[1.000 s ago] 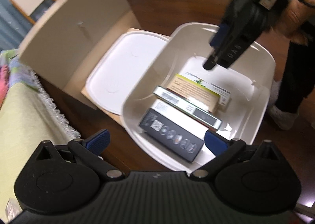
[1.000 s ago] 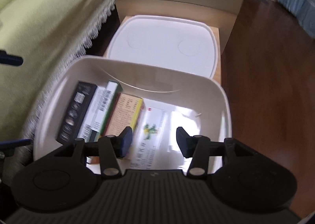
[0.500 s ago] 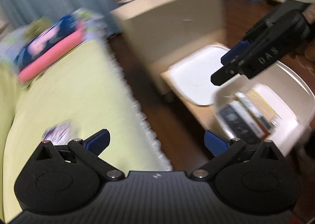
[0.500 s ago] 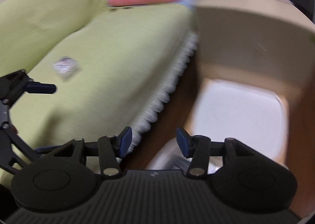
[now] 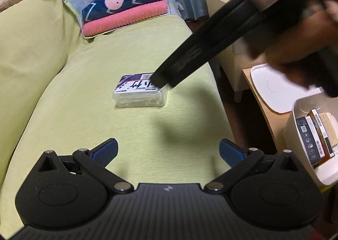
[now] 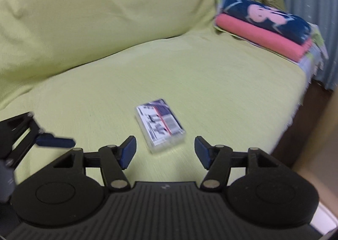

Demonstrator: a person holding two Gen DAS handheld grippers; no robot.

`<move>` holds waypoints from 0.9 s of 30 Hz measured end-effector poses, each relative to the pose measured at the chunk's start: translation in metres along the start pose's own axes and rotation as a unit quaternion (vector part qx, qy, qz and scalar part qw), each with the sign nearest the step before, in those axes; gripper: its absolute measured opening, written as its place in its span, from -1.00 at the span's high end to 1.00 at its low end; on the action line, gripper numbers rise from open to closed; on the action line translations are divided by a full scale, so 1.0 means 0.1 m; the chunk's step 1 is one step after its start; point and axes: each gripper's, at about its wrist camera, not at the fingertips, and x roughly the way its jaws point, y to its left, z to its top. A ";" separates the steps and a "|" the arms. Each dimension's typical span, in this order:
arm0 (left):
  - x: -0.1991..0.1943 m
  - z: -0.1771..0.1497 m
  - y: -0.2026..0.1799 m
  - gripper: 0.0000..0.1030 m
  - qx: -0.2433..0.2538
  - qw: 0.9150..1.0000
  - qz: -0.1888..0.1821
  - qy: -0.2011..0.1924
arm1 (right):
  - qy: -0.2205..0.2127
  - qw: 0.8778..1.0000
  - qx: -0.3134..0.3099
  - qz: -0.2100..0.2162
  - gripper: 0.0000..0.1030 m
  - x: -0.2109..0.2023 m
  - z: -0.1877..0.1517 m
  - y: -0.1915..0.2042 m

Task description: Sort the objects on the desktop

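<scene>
A clear plastic box with a printed label lies flat on the green sofa seat. My right gripper hovers just short of it, jaws opening, with nothing between the pads. In the left wrist view that right gripper reaches in from the upper right, its tip over the box's right end. My left gripper stands open and empty over bare seat, nearer than the box; one of its fingers shows at the left edge of the right wrist view. The white bin on the right holds several boxes.
Folded pink and navy towels lie at the far end of the sofa. The sofa back rises behind the box. A white lid rests on a low wooden surface beside the bin. A person's hand holds the right gripper.
Both grippers have swung away from the white bin to over the green sofa. The labelled clear box has come into view. The right jaws stand wider than before.
</scene>
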 end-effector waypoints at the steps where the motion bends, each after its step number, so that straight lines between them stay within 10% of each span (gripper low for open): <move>1: 0.00 -0.01 0.01 -0.99 0.003 1.000 0.003 0.000 | 0.005 1.000 -0.010 0.000 -0.12 0.10 0.03 0.04; 27: 0.14 -0.09 -0.03 -0.99 0.025 0.999 -0.005 0.023 | 0.038 0.985 -0.161 -0.038 -0.29 0.68 0.14 0.36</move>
